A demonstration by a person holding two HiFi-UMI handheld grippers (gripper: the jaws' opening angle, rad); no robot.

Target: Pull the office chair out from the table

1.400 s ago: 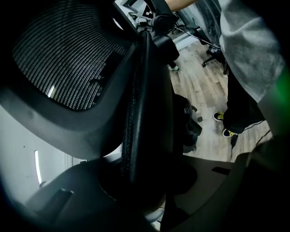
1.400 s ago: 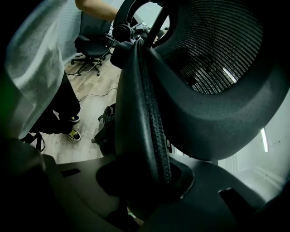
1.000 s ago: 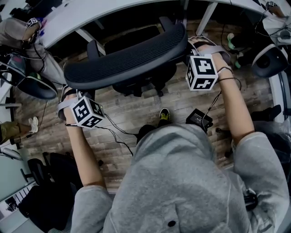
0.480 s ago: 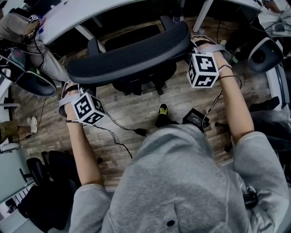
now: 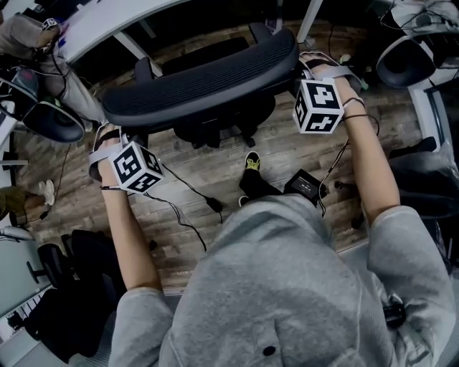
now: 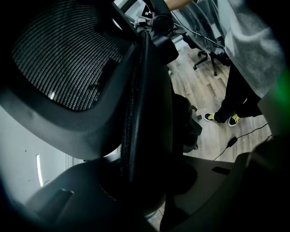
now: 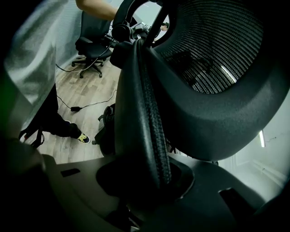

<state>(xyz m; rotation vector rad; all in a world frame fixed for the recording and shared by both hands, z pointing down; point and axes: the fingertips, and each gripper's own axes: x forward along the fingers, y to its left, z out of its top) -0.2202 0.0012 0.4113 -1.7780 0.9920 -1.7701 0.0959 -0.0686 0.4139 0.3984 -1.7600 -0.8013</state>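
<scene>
Below the head camera, on the wood-plank floor (image 5: 287, 154), the office chair (image 5: 201, 86) stands with its back to the person, close to the curved edge of the white worktop (image 5: 100, 21). Its backrest is a wide, dark, gently bowed frame, ribbed across the top and filled with fine see-through mesh (image 6: 59, 59), with a thick smooth rim and a corded seam along the side edge (image 7: 152, 122). The left gripper (image 5: 111, 136) is at the backrest's left end, and its fingers (image 6: 213, 176) are closed partway on that side rim, which fills the gap between them. The right gripper (image 5: 310, 68) is at the right end, and its fingers (image 7: 68, 181) likewise clamp the rim. Both grippers slope downward toward the chair.
</scene>
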